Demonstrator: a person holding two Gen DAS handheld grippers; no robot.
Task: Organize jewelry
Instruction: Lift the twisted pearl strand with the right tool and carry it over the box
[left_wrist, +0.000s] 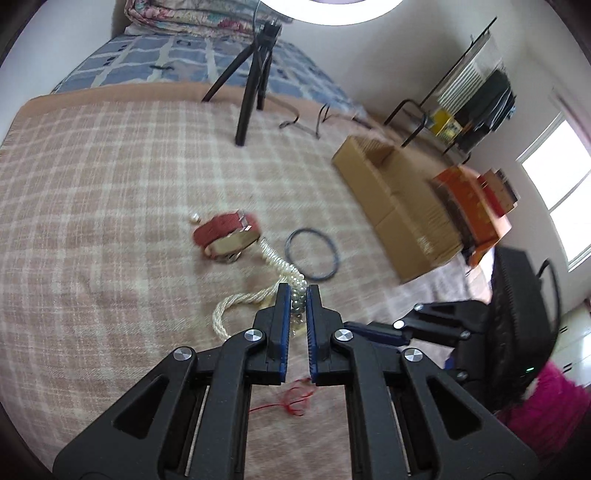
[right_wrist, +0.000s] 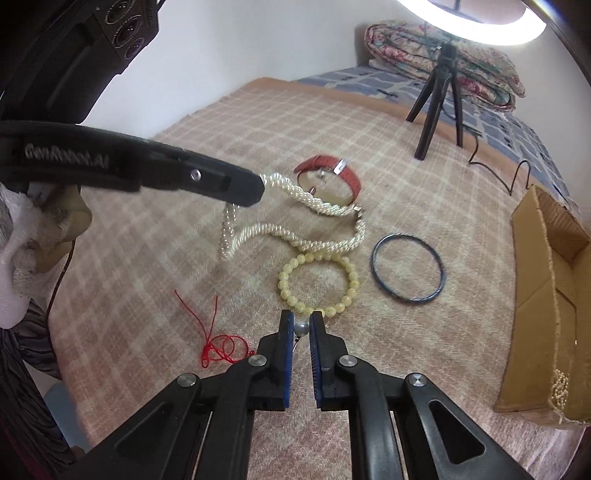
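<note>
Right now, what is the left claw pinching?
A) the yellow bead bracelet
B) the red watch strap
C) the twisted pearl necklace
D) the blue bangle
C: the left claw is shut on the twisted pearl necklace, lifting one end off the blanket, while the other pieces lie untouched.

Glossy pearl rope (right_wrist: 317, 201), woven checked blanket (right_wrist: 424, 206), matt cardboard box (right_wrist: 546, 280), perhaps leather red strap (right_wrist: 347, 173).

Bright ring light (right_wrist: 476, 22) glares overhead; fisheye edges bend and darken, motion blur throughout.
</note>
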